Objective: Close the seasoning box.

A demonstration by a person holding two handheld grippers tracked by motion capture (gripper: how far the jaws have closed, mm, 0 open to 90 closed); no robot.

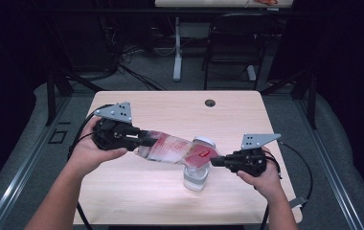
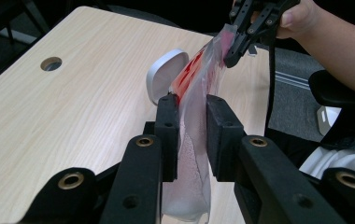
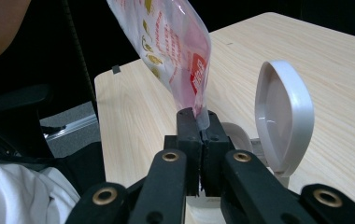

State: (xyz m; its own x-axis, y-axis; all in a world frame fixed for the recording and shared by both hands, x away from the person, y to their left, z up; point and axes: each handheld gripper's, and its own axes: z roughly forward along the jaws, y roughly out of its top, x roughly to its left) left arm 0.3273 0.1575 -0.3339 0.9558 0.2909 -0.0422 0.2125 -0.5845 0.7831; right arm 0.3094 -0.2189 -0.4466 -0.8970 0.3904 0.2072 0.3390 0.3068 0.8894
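One pouch (image 1: pixel 173 149), clear film with red print and pale powder inside, held in the air above the near middle of the table (image 1: pixel 137 108). Long axis runs nearly level across the table, left to right in the high view, right end slightly lower and passing over the jar (image 1: pixel 195 178). Fuller end at left, flat printed corner at right.

Left gripper (image 1: pixel 144 140): jaws partly closed, pads pressing the pouch's fuller end from both sides (image 2: pixel 192 140).

Right gripper (image 1: pixel 217 160): jaws nearly together, pinching the thin corner of the pouch (image 3: pixel 202 122).

One clear jar, upright on the table directly under the pouch's right end, its white hinged lid (image 3: pixel 283 119) tipped open.

Table: pale wood, round cable hole (image 1: pixel 210 102) near the far edge. Broad bare surface lies beyond the pouch toward the far edge. The near edge is close behind both hands; the right hand sits near the right edge.
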